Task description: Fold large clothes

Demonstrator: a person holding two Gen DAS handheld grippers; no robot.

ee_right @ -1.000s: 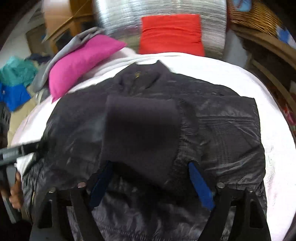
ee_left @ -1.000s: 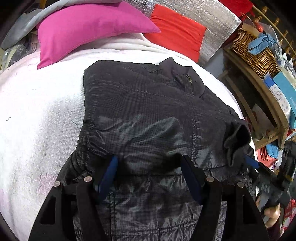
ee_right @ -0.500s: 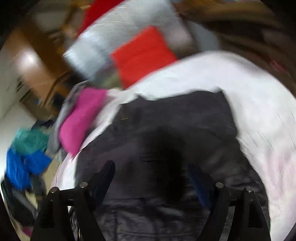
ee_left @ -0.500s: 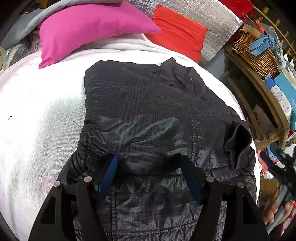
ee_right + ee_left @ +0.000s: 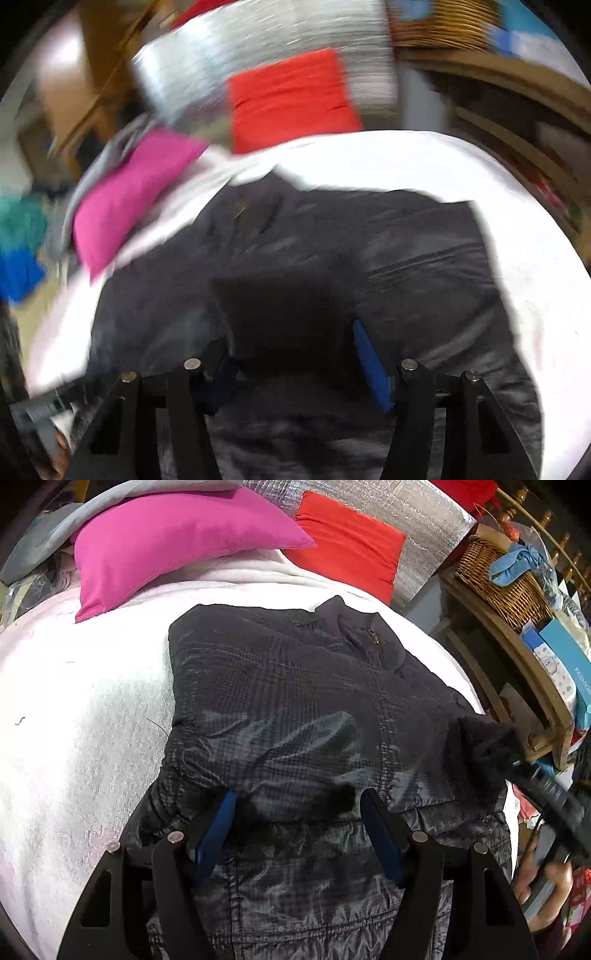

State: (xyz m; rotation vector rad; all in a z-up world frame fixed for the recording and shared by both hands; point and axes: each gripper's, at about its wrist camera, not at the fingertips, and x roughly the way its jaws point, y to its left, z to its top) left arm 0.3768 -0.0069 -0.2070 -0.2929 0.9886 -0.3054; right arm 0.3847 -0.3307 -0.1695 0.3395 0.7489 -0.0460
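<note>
Left wrist view, right gripper (image 5: 517,764) back at jacket (image 5: 295,716) cuff

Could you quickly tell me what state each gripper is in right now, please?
Left gripper: open, fingers spread over the black jacket, gripping nothing.
Right gripper: open, a dark fold of the jacket between its fingers; the view is blurred.

One word can be read: "FASHION", in white on a teal box (image 5: 569,664) at the far right. It stands on the wooden shelf (image 5: 517,657). Nothing else is legible.
</note>
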